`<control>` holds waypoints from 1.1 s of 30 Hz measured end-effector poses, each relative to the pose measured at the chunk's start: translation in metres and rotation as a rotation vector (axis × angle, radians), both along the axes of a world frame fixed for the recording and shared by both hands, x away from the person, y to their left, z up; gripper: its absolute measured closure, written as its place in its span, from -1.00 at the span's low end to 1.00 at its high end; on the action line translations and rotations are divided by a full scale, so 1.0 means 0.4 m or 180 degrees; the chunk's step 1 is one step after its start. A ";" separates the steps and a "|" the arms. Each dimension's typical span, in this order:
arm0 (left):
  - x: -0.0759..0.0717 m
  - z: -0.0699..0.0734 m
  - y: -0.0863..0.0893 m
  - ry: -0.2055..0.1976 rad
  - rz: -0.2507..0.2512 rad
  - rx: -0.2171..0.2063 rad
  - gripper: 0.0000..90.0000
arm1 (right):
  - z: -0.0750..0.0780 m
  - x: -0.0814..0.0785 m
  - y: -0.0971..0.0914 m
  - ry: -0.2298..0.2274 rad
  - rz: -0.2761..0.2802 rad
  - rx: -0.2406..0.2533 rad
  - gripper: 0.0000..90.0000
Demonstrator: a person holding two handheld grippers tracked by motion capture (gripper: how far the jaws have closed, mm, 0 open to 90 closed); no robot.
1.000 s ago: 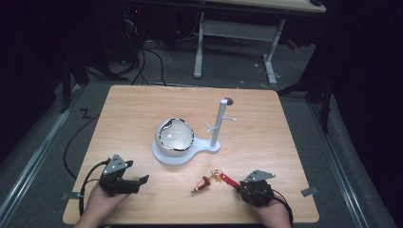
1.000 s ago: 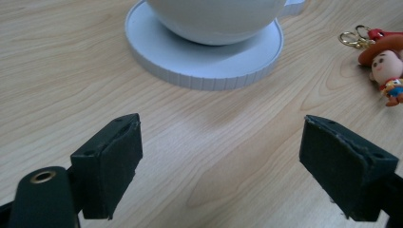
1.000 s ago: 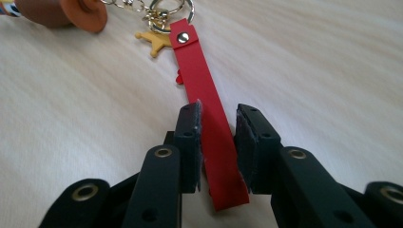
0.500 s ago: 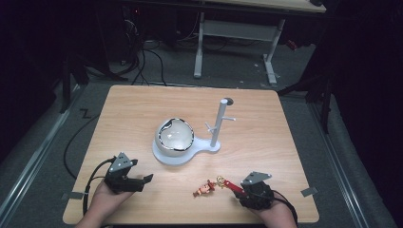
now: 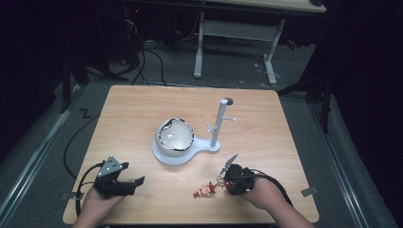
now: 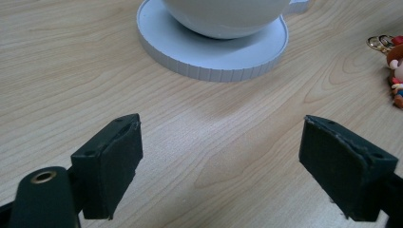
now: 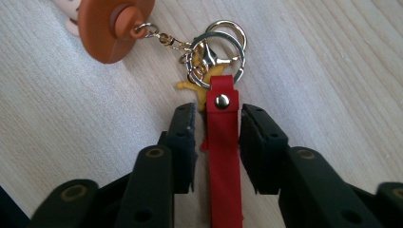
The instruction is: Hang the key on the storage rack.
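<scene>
Wood makes up the desk (image 5: pixel 133 114), pale and striped. Nearest the person, at about 7 o'clock on it, the left tongs (image 5: pixel 135 183) rest in a hand with both jaws spread wide and nothing between them. At about 5 o'clock the right tongs (image 7: pixel 217 130) lie low over the wood. A red strap (image 7: pixel 223 156) runs straight up the gap between the jaws, which sit close on each side of it; I cannot tell if they pinch it. Silver rings (image 7: pixel 216 47) join the strap's tip to a little toy figure (image 5: pixel 205 190), which lies at 9 o'clock from the right tongs. Farther off, near the middle, a round bowl (image 5: pixel 175 135) sits on a white base (image 5: pixel 167 158) with a thin post (image 5: pixel 218 121) at 3 o'clock.
</scene>
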State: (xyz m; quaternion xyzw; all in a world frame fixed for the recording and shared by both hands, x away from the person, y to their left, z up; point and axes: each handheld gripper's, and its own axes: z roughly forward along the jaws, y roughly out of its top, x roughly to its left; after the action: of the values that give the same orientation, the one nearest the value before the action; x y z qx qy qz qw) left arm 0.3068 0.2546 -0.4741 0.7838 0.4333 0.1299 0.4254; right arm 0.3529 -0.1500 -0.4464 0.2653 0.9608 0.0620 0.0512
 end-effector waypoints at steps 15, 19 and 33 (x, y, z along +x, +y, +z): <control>0.003 -0.001 -0.010 0.0013 -0.0061 0.0018 -0.66 | -0.010 0.025 0.011 0.0047 0.0175 -0.0354 0.55; 0.003 -0.002 -0.012 0.0011 -0.0073 0.0033 -0.66 | -0.011 0.038 0.011 0.0146 0.0115 -0.0300 0.45; 0.002 -0.006 -0.016 0.0039 -0.0085 0.0045 -0.66 | -0.014 0.040 0.022 0.0355 0.0099 -0.0079 0.55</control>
State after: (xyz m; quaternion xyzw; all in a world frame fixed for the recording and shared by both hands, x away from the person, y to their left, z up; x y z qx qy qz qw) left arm 0.3076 0.2484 -0.4763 0.7933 0.4245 0.1224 0.4189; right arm 0.3688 -0.1411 -0.4518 0.2527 0.9669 0.0360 -0.0002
